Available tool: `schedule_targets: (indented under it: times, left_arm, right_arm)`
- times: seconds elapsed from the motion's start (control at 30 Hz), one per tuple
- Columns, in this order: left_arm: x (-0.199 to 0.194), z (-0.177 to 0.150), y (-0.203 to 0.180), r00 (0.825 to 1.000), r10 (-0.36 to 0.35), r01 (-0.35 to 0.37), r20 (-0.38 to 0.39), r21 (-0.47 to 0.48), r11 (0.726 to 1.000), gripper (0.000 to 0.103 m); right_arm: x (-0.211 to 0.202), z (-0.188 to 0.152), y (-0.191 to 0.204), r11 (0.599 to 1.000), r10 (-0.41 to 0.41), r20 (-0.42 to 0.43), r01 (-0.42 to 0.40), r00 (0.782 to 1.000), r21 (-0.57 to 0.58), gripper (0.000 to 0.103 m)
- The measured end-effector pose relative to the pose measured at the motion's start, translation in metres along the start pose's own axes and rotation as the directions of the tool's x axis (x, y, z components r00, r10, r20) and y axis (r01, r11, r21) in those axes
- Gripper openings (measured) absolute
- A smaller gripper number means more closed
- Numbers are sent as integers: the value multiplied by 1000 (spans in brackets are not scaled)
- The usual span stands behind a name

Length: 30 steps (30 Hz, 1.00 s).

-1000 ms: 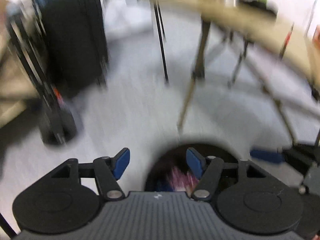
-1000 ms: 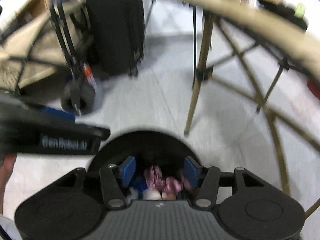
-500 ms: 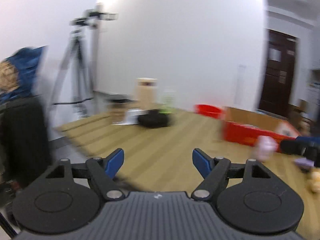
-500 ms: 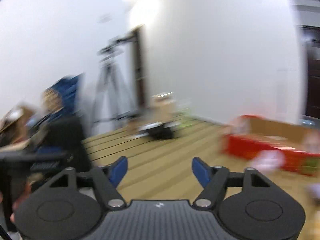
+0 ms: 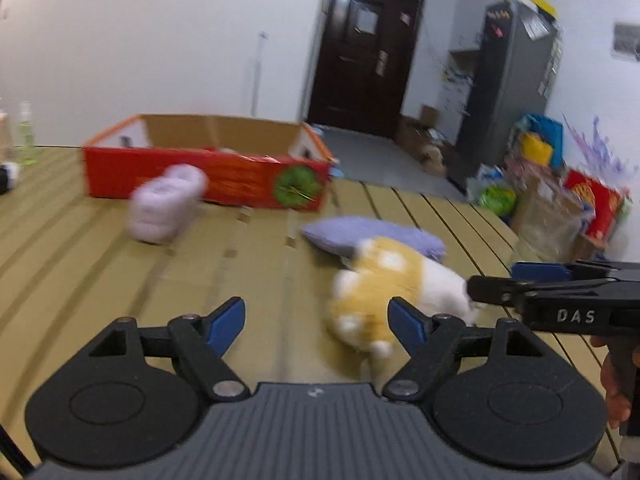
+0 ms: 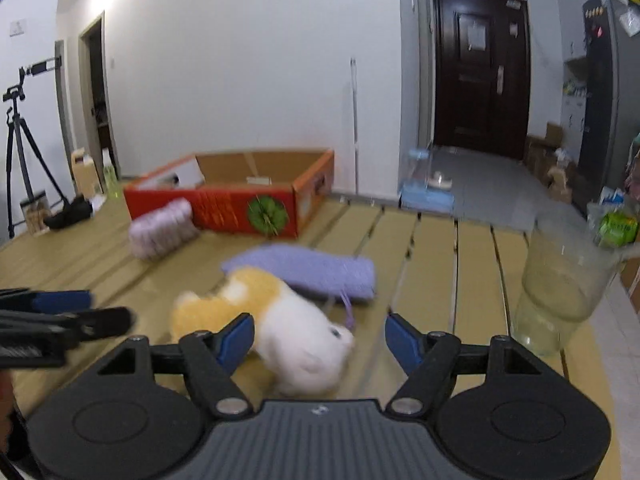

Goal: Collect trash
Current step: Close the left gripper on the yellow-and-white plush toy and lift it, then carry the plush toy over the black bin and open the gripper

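A yellow and white plush toy lies on the wooden slat table, just ahead of both grippers; it also shows in the right wrist view. Behind it lie a purple pouch and a pink fluffy roll. My left gripper is open and empty above the table. My right gripper is open and empty, with the plush between and beyond its fingers. The right gripper shows side-on at the right edge of the left wrist view.
A red cardboard box stands open at the back of the table. A clear plastic container stands at the table's right edge. A dark door, a fridge and floor clutter lie beyond. A tripod stands at far left.
Both grippers have swung up from over a black bin on the floor, past the table's left end, and now face the plush and pouch. Both stay open.
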<state>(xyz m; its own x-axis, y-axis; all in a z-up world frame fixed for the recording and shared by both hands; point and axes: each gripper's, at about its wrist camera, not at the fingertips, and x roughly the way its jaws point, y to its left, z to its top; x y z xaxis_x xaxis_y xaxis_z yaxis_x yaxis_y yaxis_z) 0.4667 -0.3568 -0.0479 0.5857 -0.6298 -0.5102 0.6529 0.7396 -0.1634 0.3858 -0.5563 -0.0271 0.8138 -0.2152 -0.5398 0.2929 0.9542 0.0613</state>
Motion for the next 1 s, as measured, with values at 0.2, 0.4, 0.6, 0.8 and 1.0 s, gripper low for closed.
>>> schedule_targets:
  times: [0.2, 0.4, 0.6, 0.8, 1.0]
  left_arm:
    - [31, -5, -3, 997, -70, 68, -45, -35, 997, 55]
    - [33, -1, 3, 995, -94, 93, -26, -35, 995, 43]
    - [25, 0, 1, 994, -112, 112, -18, -42, 993, 40]
    - [-9, 5, 12, 992, -122, 123, 22, -67, 990, 40]
    - [-67, 12, 41, 991, -84, 92, 101, -77, 993, 40]
  right_arm:
    - [31, -20, -15, 991, 123, -43, -120, 991, 65, 63]
    - [31, -29, -22, 982, 170, -12, -168, 985, 85, 51]
    - [28, -26, -20, 983, 162, 5, -161, 987, 86, 43]
    - [7, -19, -5, 983, 168, 57, -172, 984, 67, 42]
    - [-21, 0, 37, 977, 212, 103, -214, 972, 14, 41]
